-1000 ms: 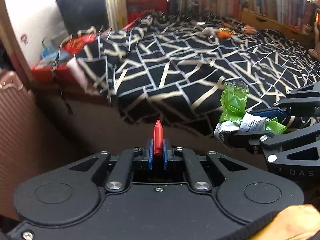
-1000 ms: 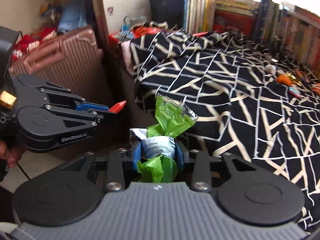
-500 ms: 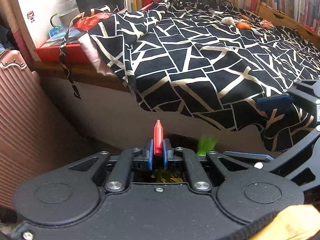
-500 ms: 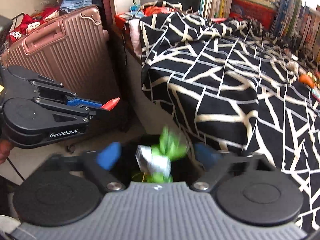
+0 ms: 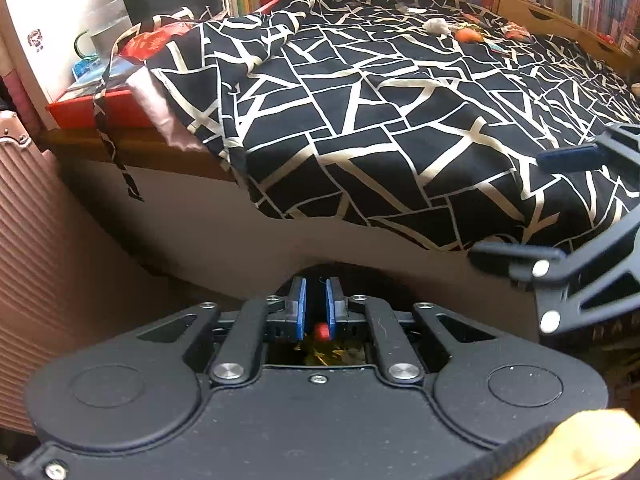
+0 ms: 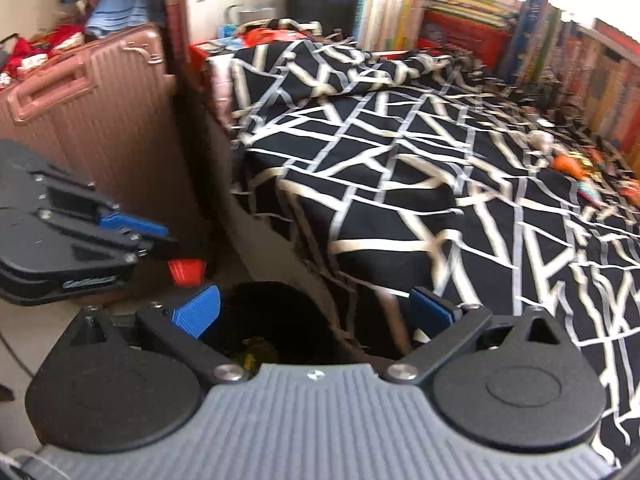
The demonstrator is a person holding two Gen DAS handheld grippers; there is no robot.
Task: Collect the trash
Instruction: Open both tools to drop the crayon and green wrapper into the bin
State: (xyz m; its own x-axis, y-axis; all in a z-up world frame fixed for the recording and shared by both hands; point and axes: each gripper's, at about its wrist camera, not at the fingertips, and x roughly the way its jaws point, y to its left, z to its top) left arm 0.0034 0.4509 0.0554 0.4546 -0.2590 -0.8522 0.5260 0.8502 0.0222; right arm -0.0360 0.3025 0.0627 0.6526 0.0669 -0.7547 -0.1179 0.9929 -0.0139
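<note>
My right gripper [image 6: 316, 312] is open wide, with nothing between its blue pads [image 6: 196, 312], and it hovers over a black bin [image 6: 276, 320] at the foot of the bed. Yellowish scraps [image 6: 252, 354] lie deep in the bin. My left gripper [image 5: 316, 308] is beside it, left of the right gripper [image 5: 548, 204]. Its pads stand a narrow gap apart. A small red scrap [image 5: 321, 330] shows low in that gap. From the right wrist view the red scrap [image 6: 186, 272] is under the left gripper's [image 6: 160, 240] tips, loose above the bin rim.
A bed with a black and white patterned cover [image 5: 400, 120] fills the right and the back. A pink ribbed suitcase [image 6: 92, 112] stands on the left. Books [image 6: 460, 28] line the far wall. Small orange and white bits [image 5: 466, 34] lie far back on the bed.
The right gripper opened and the green wrapper dropped out of sight into the bin. The red scrap slid from between the left pads down below the tips. Both grippers moved lower over the bin.
</note>
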